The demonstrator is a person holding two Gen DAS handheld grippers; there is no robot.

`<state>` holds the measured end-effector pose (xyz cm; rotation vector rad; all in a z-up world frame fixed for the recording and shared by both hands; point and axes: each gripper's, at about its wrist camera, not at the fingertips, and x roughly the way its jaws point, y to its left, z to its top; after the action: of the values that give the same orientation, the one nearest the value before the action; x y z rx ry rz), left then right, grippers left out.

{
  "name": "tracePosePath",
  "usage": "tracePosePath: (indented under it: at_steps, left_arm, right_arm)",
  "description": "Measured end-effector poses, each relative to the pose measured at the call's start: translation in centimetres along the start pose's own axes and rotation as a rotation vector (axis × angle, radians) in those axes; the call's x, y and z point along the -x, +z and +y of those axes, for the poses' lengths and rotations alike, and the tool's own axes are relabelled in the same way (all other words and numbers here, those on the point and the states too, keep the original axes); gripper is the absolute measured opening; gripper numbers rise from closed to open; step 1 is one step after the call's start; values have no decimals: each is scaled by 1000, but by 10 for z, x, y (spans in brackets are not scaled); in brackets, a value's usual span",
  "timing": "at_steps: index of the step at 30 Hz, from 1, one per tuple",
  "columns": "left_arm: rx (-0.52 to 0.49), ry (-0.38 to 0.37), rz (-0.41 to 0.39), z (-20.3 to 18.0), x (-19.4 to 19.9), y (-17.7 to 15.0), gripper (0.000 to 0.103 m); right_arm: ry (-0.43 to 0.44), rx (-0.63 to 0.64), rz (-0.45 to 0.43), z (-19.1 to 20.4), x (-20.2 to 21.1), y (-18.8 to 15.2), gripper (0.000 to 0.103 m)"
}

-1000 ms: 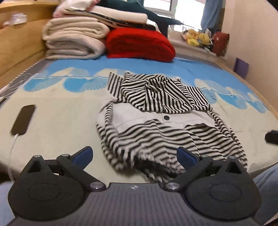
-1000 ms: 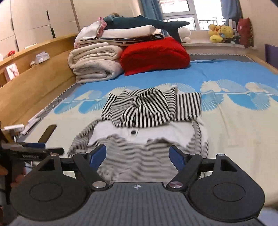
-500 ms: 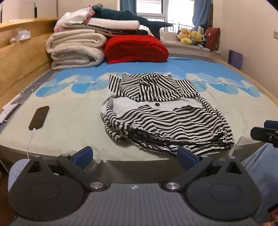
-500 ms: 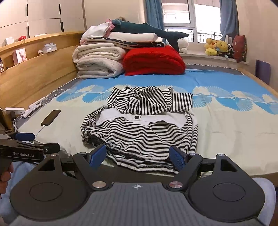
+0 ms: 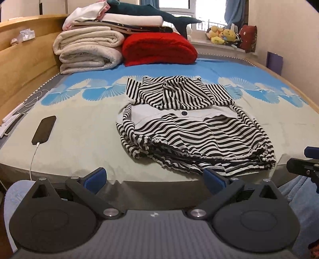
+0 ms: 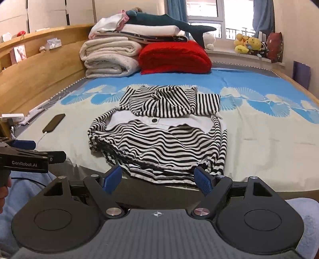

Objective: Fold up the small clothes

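Observation:
A black-and-white striped hooded garment (image 5: pixel 191 127) (image 6: pixel 159 135) lies partly folded on the bed (image 5: pixel 83 127), its hem at the near edge and its hood toward the far side. My left gripper (image 5: pixel 154 178) hangs open off the bed's front edge, below and left of the hem, with nothing between its blue pads. My right gripper (image 6: pixel 158 179) is open too, just short of the hem, touching nothing. Each gripper shows at the side of the other's view: the left gripper (image 6: pixel 30 153) at the left, the right gripper (image 5: pixel 305 165) at the right.
A dark phone (image 5: pixel 44 129) on a white cable lies on the bed left of the garment. Folded cream blankets (image 5: pixel 89 51), a red blanket (image 5: pixel 159 49) and a plush shark (image 5: pixel 151 14) are stacked at the far end. A wooden headboard (image 5: pixel 22 75) runs along the left. Light blue trouser legs (image 6: pixel 26 191) show below.
Both grippers have drawn back from over the garment to beyond the bed's front edge. The garment looks farther away and lies still. Both stay open.

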<state>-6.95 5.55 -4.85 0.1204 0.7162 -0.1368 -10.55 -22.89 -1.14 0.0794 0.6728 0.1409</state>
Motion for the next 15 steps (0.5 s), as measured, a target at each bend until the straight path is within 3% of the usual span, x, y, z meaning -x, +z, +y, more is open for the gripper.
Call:
tracePosePath:
  at_steps: [11,15]
  left_arm:
    - [40,0,47,11,-35,10,102]
    - [57,15,-8,32,-63,28,103]
  right_arm:
    - [-23,-3,47,-7,-30,1,81]
    - [-33,-85,81,-33,-52,9,81]
